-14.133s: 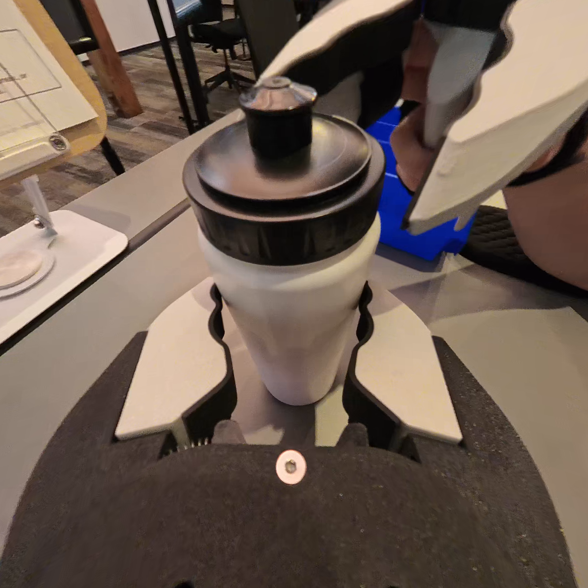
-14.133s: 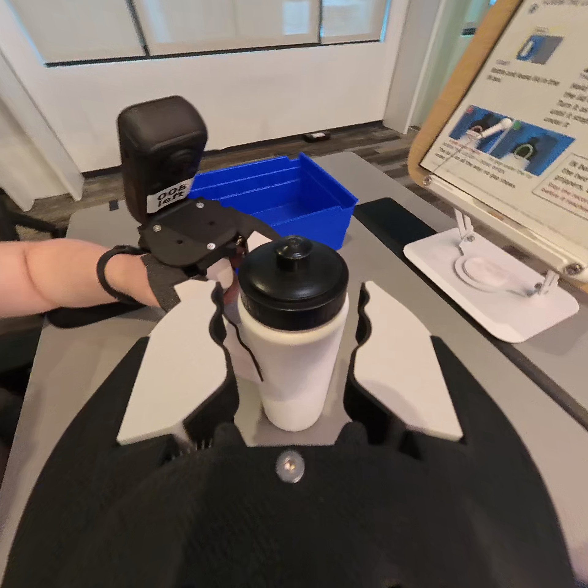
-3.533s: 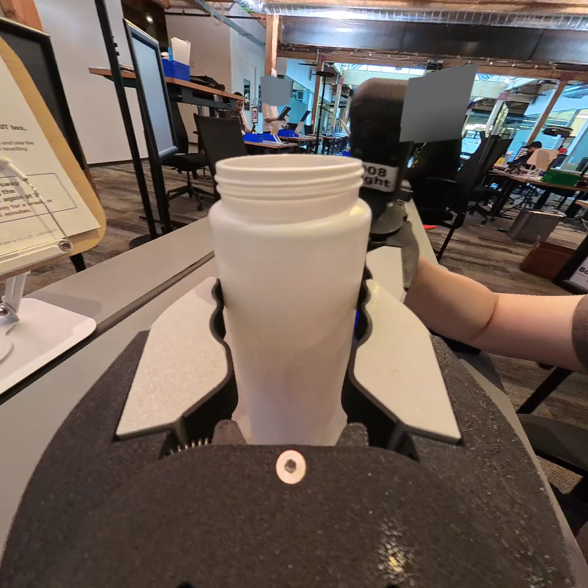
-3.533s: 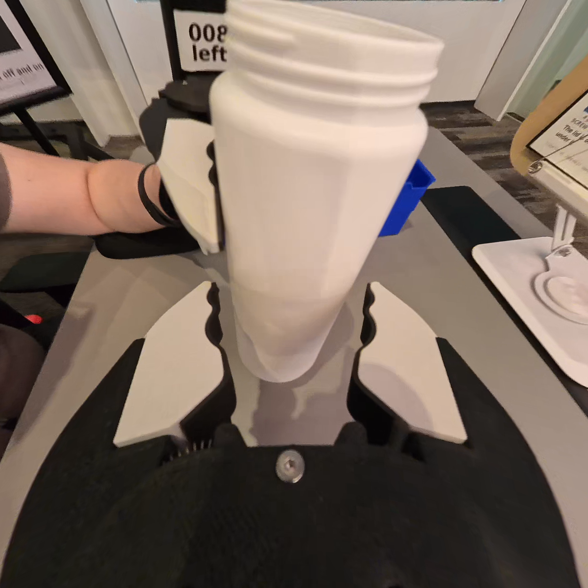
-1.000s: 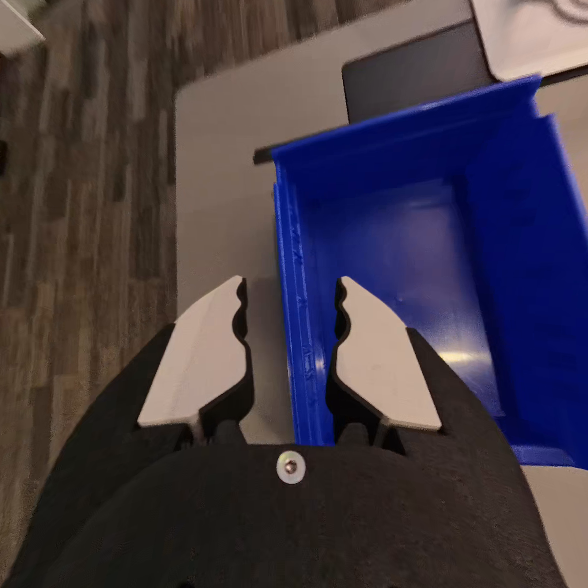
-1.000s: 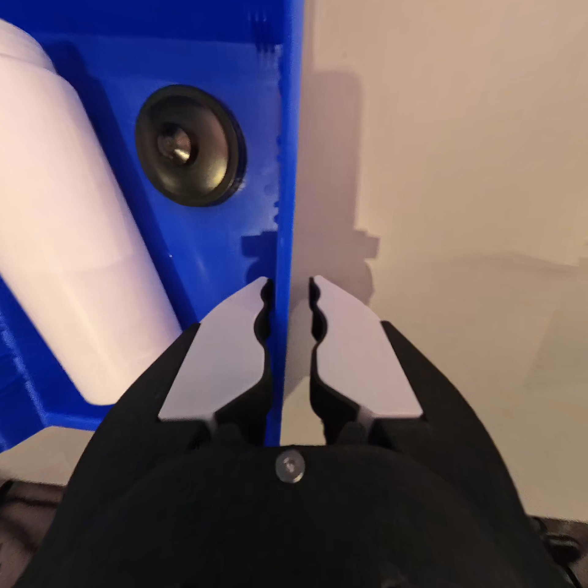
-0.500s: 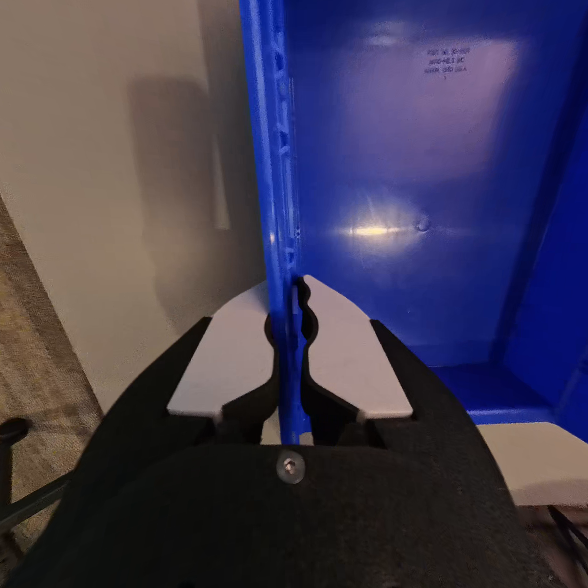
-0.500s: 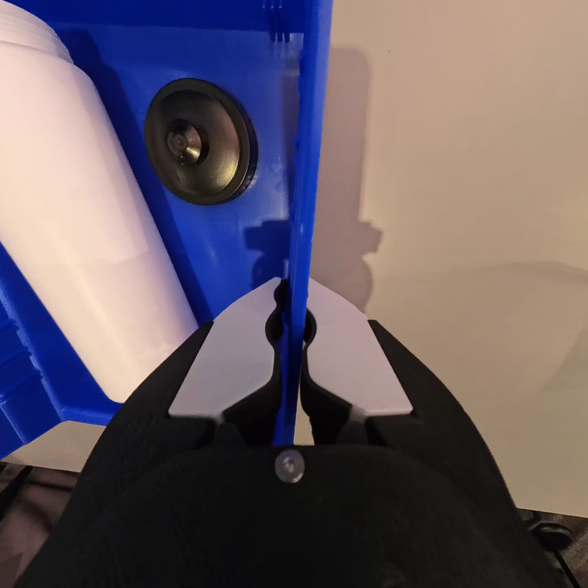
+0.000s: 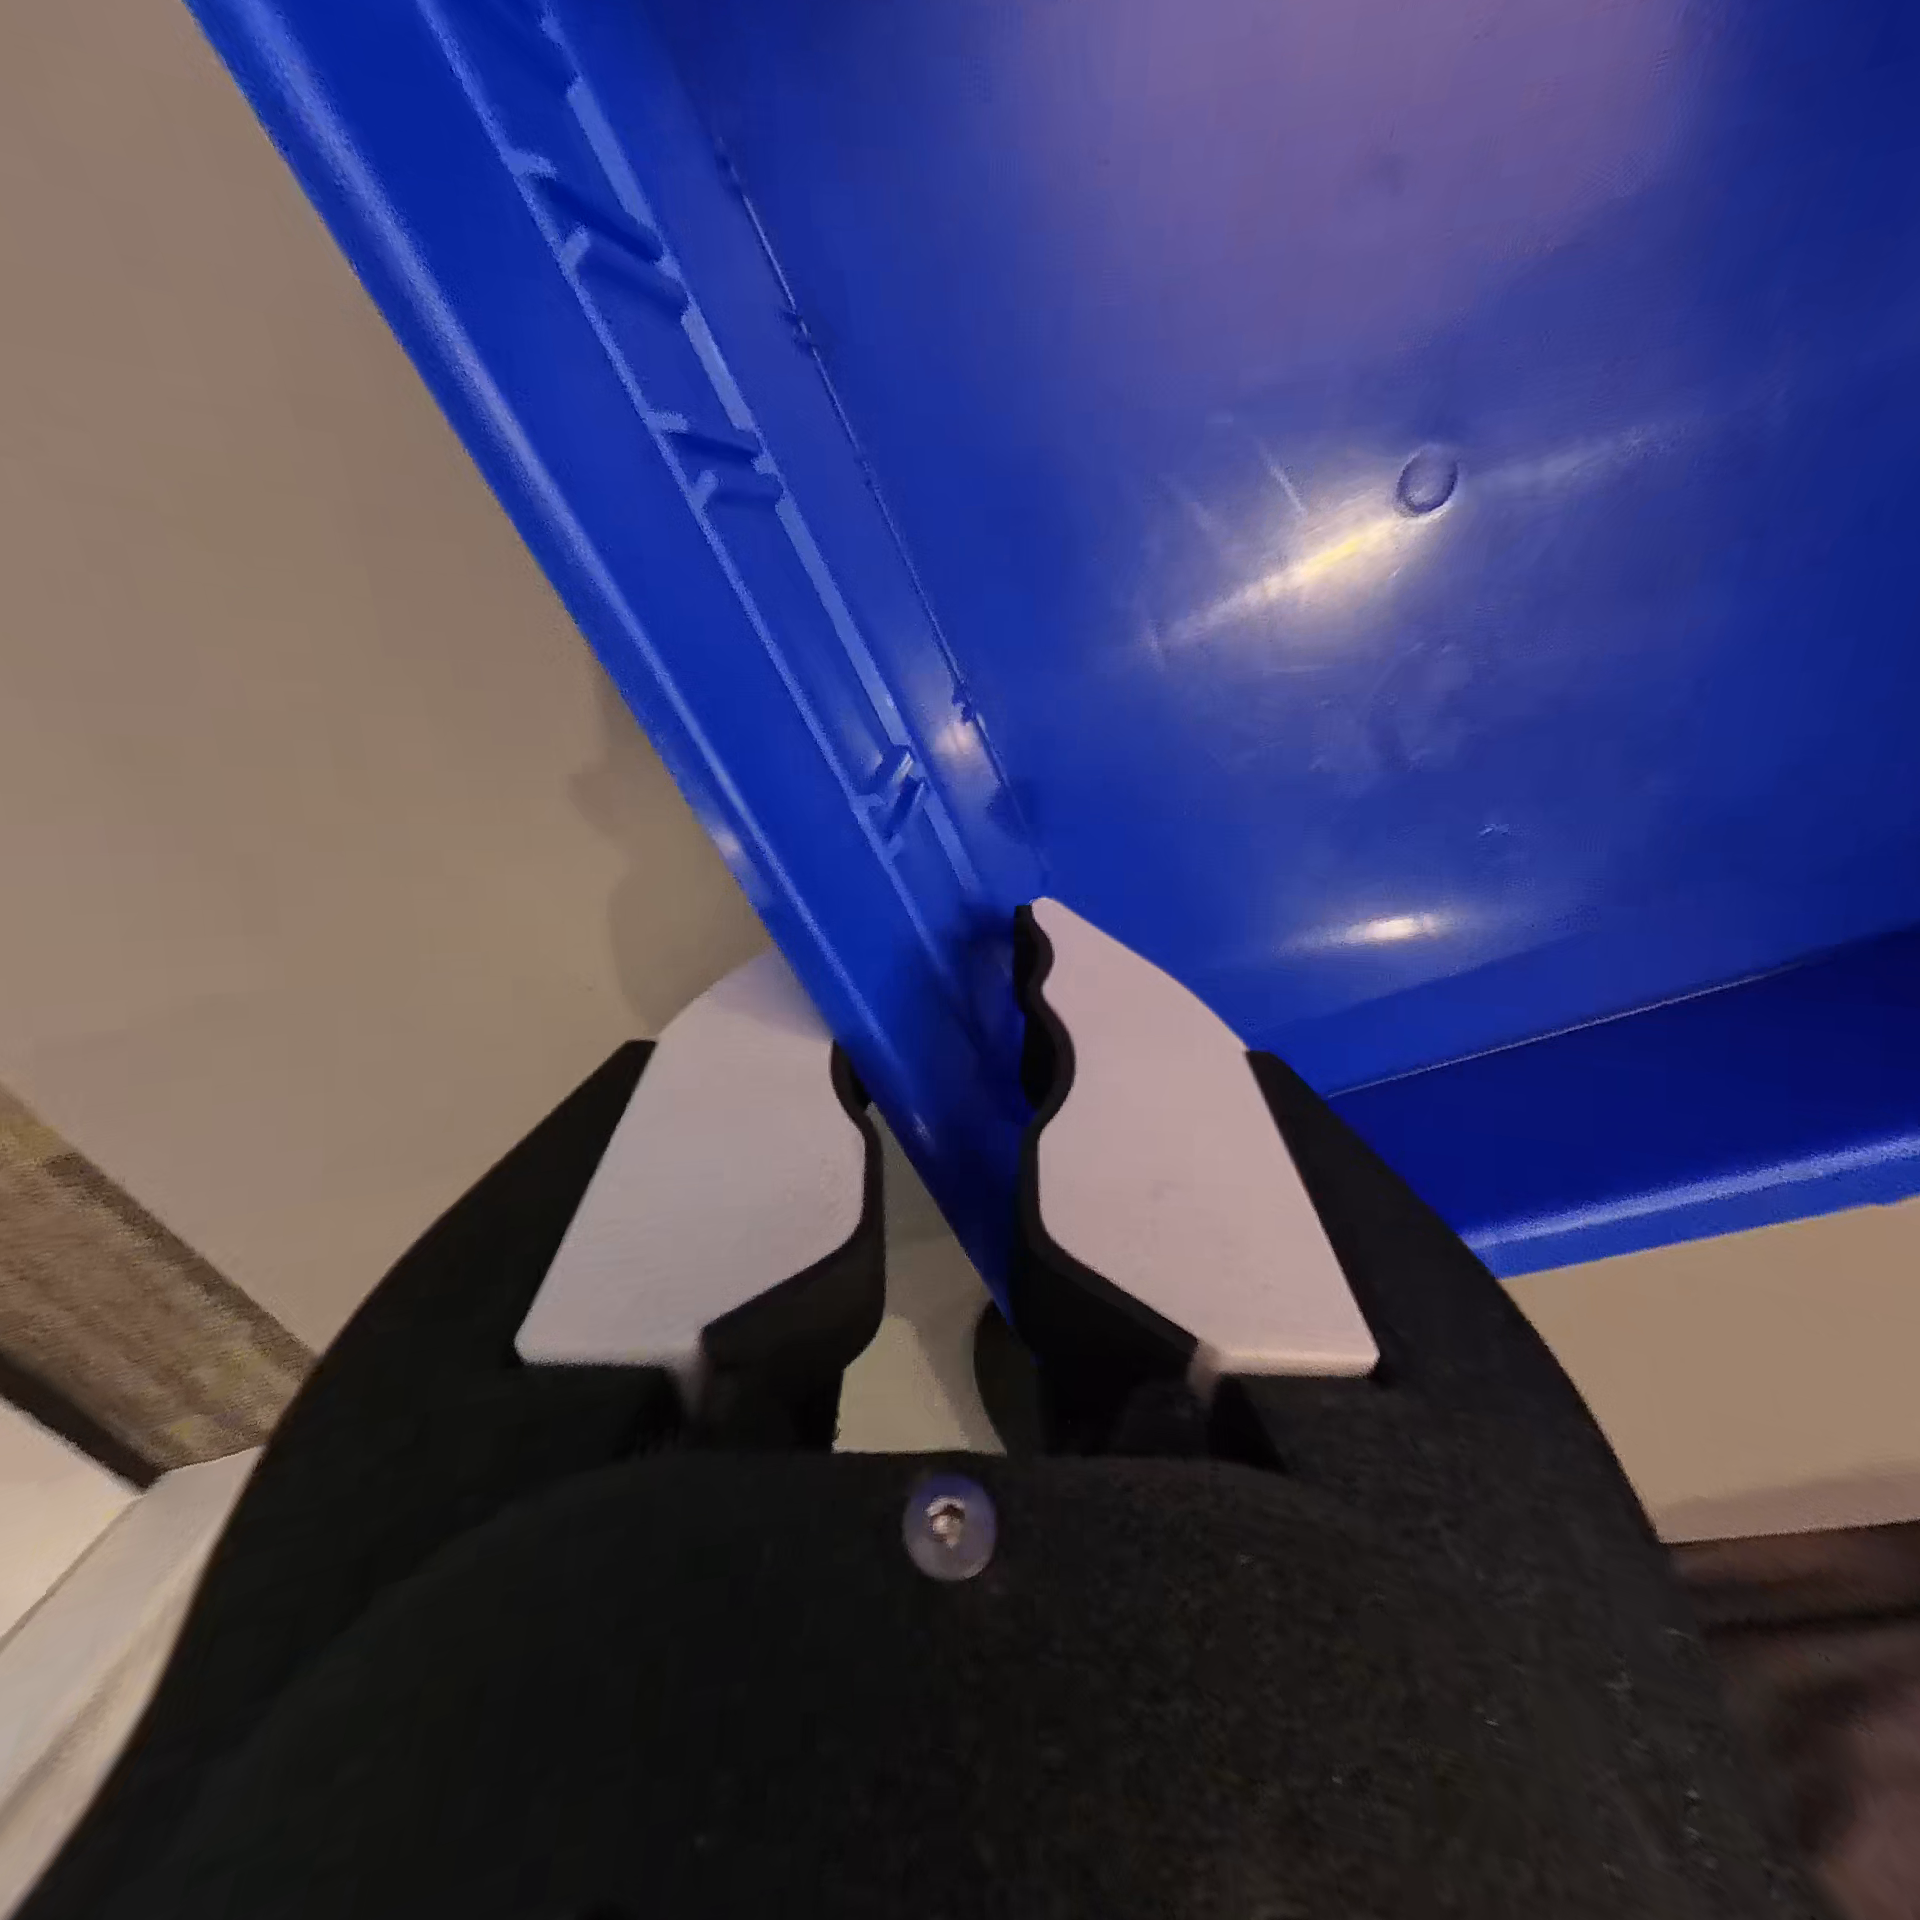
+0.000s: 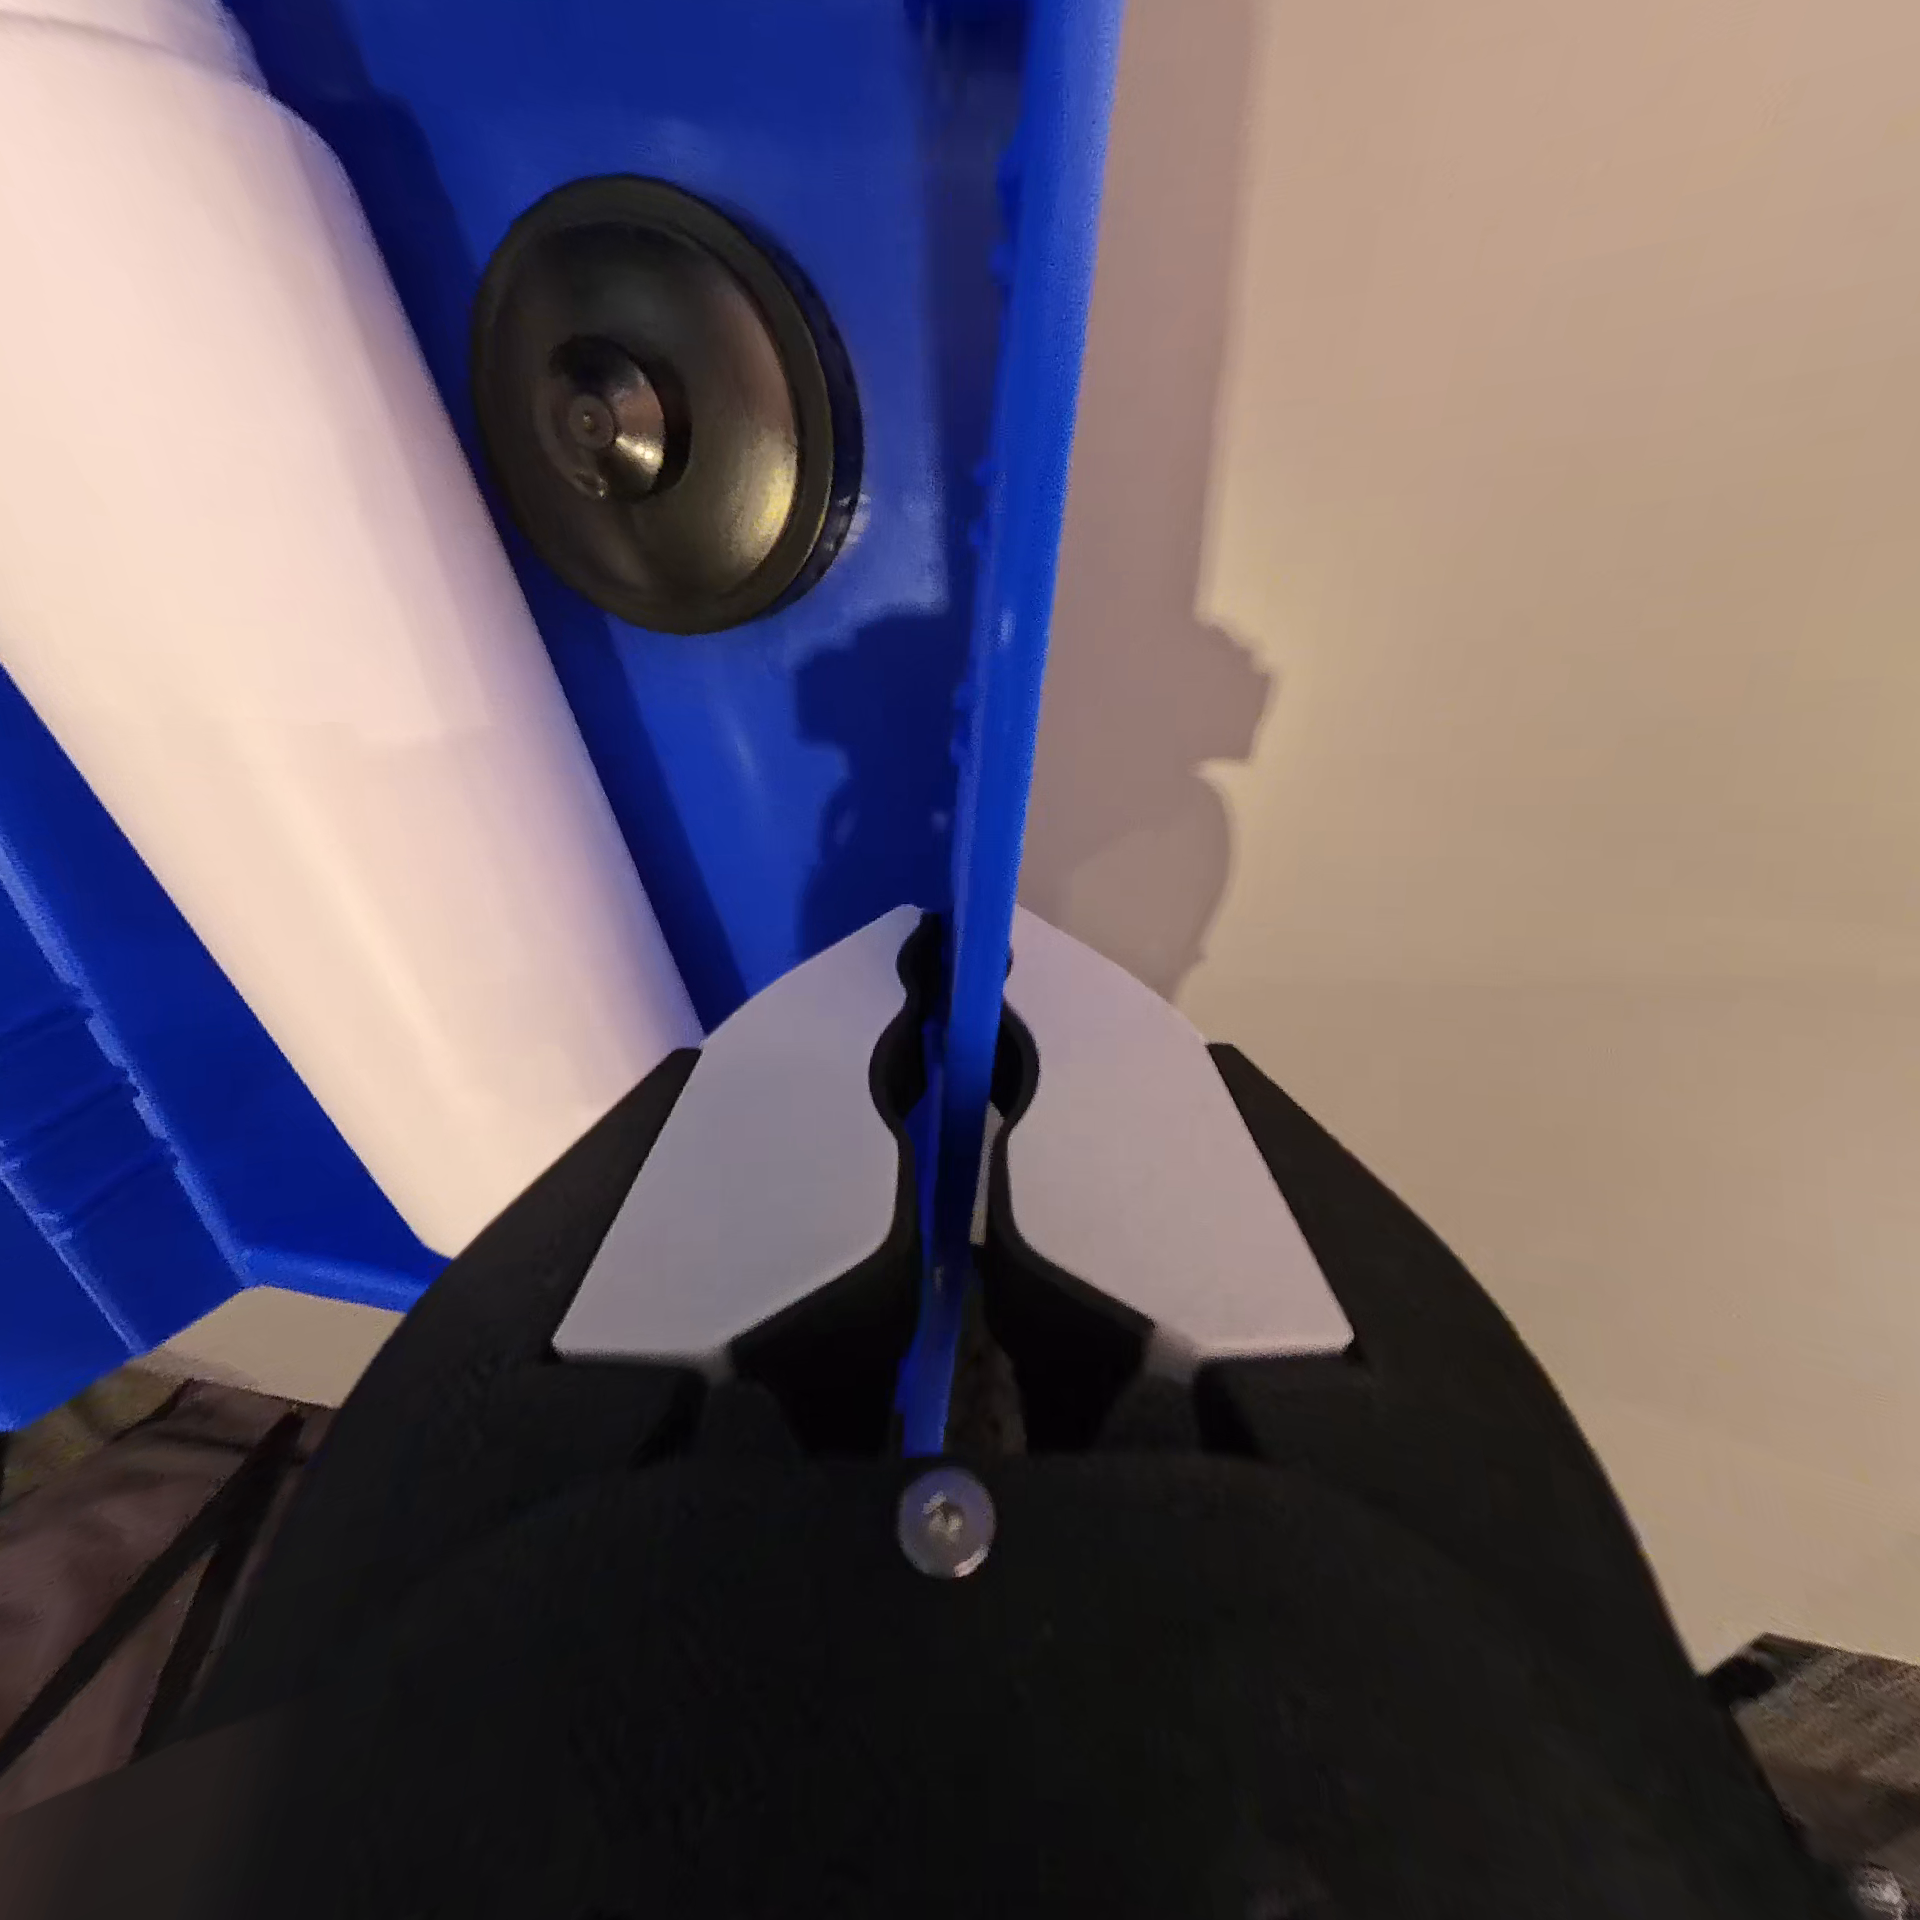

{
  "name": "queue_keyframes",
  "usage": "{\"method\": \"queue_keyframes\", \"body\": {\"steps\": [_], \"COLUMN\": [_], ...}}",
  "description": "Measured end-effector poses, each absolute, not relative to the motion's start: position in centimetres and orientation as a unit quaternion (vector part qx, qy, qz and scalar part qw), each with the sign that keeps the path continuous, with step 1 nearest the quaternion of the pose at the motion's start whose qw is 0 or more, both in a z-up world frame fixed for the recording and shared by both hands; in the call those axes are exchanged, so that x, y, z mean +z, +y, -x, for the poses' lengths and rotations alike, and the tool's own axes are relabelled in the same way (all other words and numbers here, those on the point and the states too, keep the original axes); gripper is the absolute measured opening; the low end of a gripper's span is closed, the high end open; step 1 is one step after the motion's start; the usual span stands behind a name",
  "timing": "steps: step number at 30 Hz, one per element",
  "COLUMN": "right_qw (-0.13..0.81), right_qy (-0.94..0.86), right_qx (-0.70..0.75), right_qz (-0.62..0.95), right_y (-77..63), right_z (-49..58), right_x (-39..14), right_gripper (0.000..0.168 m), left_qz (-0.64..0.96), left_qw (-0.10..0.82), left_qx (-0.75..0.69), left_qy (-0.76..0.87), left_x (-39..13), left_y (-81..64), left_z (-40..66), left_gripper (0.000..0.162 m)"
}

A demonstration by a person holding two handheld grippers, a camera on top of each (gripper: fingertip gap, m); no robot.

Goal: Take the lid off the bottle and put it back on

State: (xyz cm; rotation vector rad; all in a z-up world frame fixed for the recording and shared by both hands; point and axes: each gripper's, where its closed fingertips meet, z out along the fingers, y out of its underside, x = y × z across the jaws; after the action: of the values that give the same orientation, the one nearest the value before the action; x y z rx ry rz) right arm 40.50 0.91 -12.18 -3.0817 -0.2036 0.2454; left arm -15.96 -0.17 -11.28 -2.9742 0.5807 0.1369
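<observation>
Dim warm light, glare on the blue bin, soft motion blur, wide-angle edge distortion

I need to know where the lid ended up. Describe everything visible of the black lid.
The black lid shows only in the right wrist view. It is round, glossy, plastic-looking, with a raised rim and a central spout with a shiny tip. It is off the bottle, lying spout toward the camera inside the blue bin, between the white bottle and the wall that the right gripper clamps. Whether it touches either is unclear.
</observation>
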Motion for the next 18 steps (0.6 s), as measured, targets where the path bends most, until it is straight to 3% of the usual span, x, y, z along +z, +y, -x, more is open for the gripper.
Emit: {"method": "queue_keyframes", "body": {"steps": [10,18], "right_qw": [0.014,-0.023], "right_qy": [-0.124,-0.117], "right_qx": [0.088,0.038], "right_qz": [0.988,0.992], "right_y": [0.5,1.9], "right_z": [-33.3,-33.4], "right_x": [-12.3,-13.1], "right_gripper": [0.01,0.016], "left_qz": [0.963,0.957], "left_qw": [0.057,0.059], "left_qx": [0.091,0.055], "left_qy": [0.249,0.279], "left_x": [-11.4,-11.5], "left_y": [-1.3,-2.4], "left_z": [11.3,7.7], "left_gripper": [0.035,0.044]}}
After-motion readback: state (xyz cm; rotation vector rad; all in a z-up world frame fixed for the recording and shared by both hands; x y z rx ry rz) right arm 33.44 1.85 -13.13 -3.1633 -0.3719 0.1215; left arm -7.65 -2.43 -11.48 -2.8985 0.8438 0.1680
